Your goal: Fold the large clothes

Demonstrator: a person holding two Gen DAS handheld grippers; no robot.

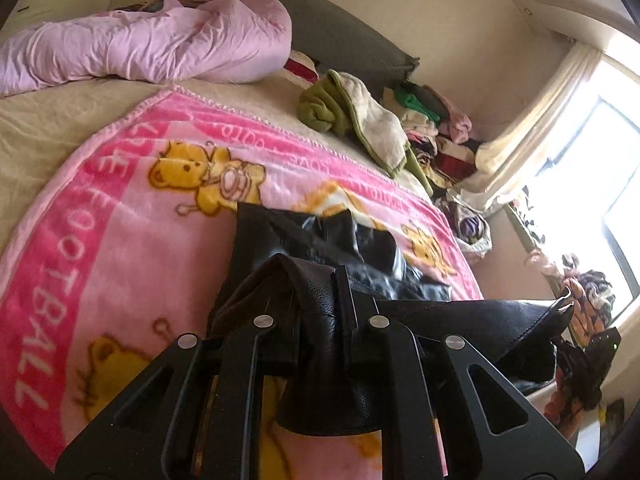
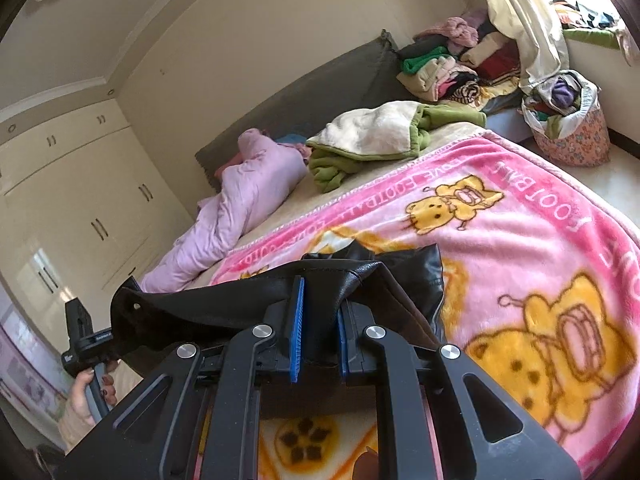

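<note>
Bed's pink blanket (image 1: 132,240) lies ahead of my fingers; left gripper (image 1: 316,300) and right gripper (image 2: 320,320) both clamped on black leather jacket (image 1: 320,236).

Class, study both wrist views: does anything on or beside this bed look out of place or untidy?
Yes. The green-and-cream blanket lies crumpled on the bed, and unfolded clothes are heaped at the far corner. The black leather jacket hangs bunched between both grippers.

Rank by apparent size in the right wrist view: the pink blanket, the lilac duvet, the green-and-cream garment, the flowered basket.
1. pink blanket, by far the largest.
2. lilac duvet.
3. green-and-cream garment, close to the duvet in apparent size, so this order is unsure.
4. flowered basket, though it sits farthest away.
</note>
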